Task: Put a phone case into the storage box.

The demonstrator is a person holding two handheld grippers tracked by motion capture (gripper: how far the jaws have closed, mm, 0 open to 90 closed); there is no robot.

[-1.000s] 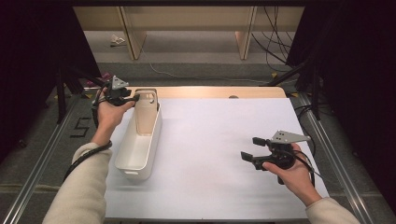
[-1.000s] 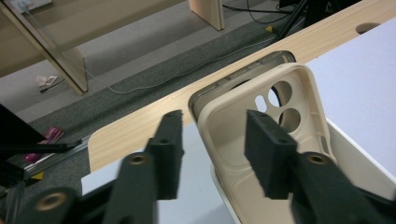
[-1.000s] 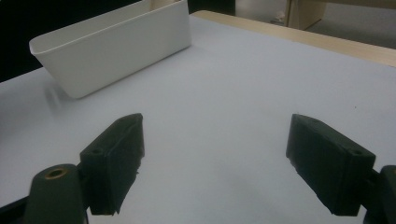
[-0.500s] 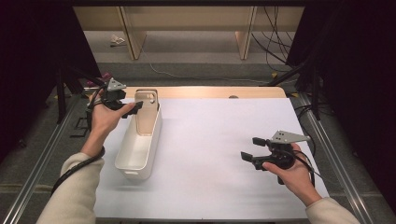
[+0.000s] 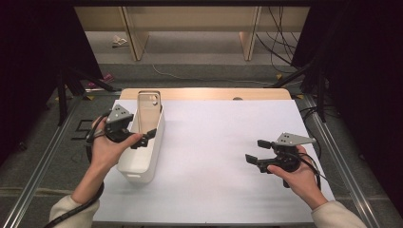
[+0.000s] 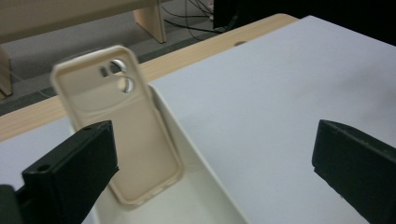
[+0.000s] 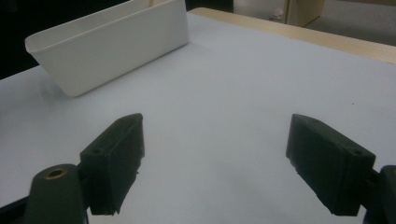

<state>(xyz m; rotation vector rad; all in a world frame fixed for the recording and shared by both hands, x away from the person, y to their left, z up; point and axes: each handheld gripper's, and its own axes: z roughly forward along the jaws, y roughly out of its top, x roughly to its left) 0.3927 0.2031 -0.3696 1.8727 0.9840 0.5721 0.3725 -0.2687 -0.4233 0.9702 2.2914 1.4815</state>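
Left of centre in the high view, the left gripper (image 5: 145, 137) sits over the white bin (image 5: 142, 164), jaws just spread wide, nothing between them; the phone case (image 5: 148, 111) leans upright at the bin's far end. Lower right, right gripper (image 5: 254, 153) hangs spread, empty. Left gripper view: case (image 6: 121, 126) upper left, clear of both jaws. Right gripper view: bin (image 7: 112, 44) upper left, jaws apart. Release looks done; next is probably backing the left hand clear without knocking the case.

The left black two-jaw hand-held gripper (image 5: 142, 139), gripped in the person's left hand (image 5: 108, 147), has its jaws just opened wide with nothing between them; the right black hand-held gripper (image 5: 256, 151), in the right hand (image 5: 294, 173), also gapes wide, empty
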